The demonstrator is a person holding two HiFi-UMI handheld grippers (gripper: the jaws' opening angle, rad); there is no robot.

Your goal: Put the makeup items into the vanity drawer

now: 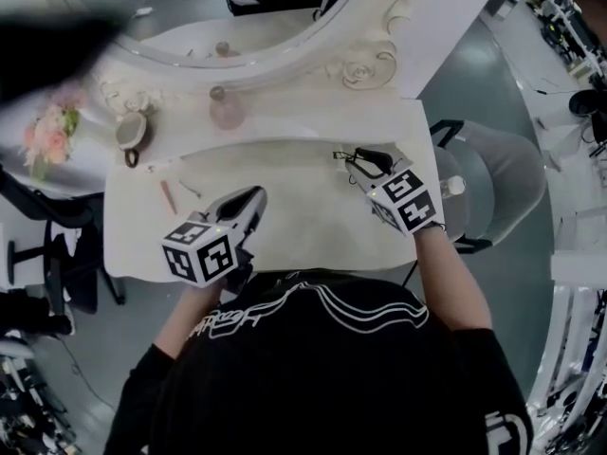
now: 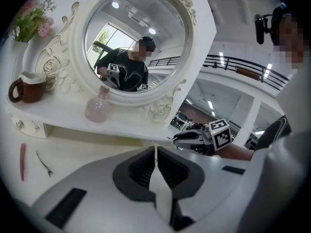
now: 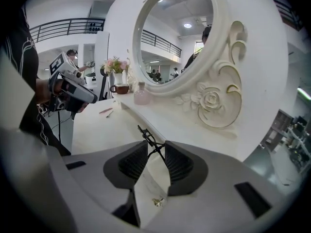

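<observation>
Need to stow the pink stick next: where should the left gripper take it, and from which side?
Probably mid-length, from straight above, jaws across its thin width: the pink stick lies flat on the table, and the clip beside it lies apart. The left gripper is shut.

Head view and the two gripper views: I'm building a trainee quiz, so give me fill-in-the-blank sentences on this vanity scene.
The right tongs are shut on an eyelash curler whose colour is ____. The bottle below the mirror is coloured ____. The left tongs are shut and hold ____.
Missing words: black; pink; nothing.
</observation>
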